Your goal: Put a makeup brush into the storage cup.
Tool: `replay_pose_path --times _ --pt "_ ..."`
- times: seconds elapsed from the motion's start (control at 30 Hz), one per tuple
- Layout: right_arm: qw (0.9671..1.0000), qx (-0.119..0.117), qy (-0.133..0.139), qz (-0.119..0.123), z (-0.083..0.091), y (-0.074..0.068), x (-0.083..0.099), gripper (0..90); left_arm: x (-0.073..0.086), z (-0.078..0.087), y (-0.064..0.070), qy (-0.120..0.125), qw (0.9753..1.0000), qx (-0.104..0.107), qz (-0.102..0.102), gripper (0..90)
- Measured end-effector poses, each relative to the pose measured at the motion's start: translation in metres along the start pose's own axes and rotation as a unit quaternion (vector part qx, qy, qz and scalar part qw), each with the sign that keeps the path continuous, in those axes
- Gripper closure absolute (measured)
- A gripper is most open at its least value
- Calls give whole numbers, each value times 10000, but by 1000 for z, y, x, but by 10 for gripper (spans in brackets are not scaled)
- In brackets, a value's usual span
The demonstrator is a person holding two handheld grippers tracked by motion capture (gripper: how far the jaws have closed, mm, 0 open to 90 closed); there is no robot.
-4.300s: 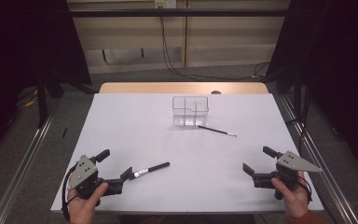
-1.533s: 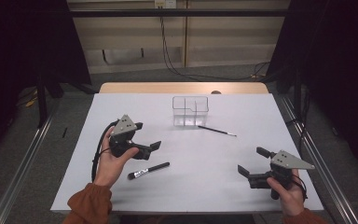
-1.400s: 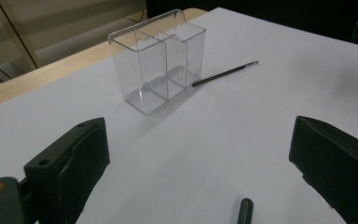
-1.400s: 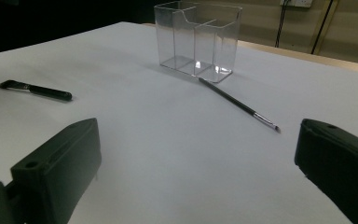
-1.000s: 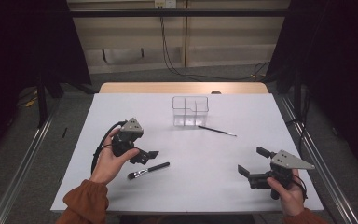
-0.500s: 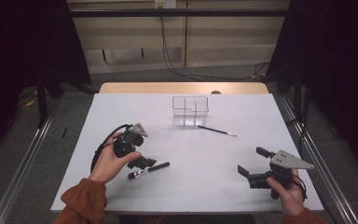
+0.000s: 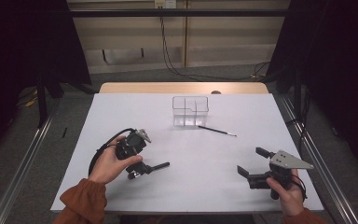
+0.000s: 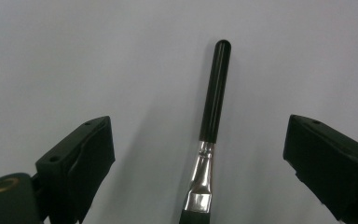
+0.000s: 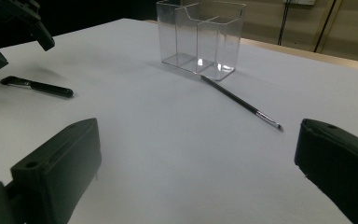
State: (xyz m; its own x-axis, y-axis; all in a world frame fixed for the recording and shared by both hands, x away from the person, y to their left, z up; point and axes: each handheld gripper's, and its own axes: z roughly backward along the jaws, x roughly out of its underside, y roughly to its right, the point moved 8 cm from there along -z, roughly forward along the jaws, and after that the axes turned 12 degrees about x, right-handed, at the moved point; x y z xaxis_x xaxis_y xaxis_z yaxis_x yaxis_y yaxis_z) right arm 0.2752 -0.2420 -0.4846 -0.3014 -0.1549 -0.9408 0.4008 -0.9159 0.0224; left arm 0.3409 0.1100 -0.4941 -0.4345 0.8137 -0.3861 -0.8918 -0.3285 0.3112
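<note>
High view: the left gripper (image 7: pixel 142 169) has dropped over the black brush (image 7: pixel 158 165) — jaws spread, straddling it, ready to grasp — the right gripper (image 7: pixel 249 163) idles, jaws also apart.

A black-handled brush (image 8: pixel 213 107) with a silver ferrule lies on the white table (image 7: pixel 121 112) beside a clear box (image 7: pixel 190 111).

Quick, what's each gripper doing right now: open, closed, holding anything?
Left gripper: open, holding nothing, jaws either side of the short black-handled brush with silver ferrule.
Right gripper: open, holding nothing, above the white table.
</note>
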Motion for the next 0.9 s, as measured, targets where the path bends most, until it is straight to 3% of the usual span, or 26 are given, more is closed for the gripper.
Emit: replay_pose_path --times 0.2,0.23,0.4,0.43,0.63,0.7,0.8,0.83,0.87,0.9 --pt "10000 3 -22 4 0 0 0 3 1 -3 1 -161 9998 -53 -142 78" --pt "10000 5 -23 8 0 0 0 2 4 -5 1 -318 9993 -46 -209 77" --pt "10000 3 -20 34 0 0 1 2 4 -10 2 -401 9988 -18 -293 71" --pt "10000 11 -17 31 0 0 0 2 6 -12 3 -532 9980 -34 -326 71" --pt "10000 10 -19 26 0 0 0 2 7 -17 3 -643 9971 -138 -373 94" --pt "10000 -1 -26 40 0 0 1 3 8 -18 2 -709 9968 -196 -298 98" --pt "10000 9 -36 33 0 0 1 3 10 -22 3 -801 9962 -121 -309 141" --pt "10000 10 -42 35 -1 0 1 3 10 -22 3 -843 9958 -146 -334 230" --pt "10000 6 -43 38 -1 0 1 3 10 -23 3 -859 9959 -113 -246 271" --pt "10000 5 -54 33 -1 0 1 3 9 -24 2 -868 9957 -149 -289 308"
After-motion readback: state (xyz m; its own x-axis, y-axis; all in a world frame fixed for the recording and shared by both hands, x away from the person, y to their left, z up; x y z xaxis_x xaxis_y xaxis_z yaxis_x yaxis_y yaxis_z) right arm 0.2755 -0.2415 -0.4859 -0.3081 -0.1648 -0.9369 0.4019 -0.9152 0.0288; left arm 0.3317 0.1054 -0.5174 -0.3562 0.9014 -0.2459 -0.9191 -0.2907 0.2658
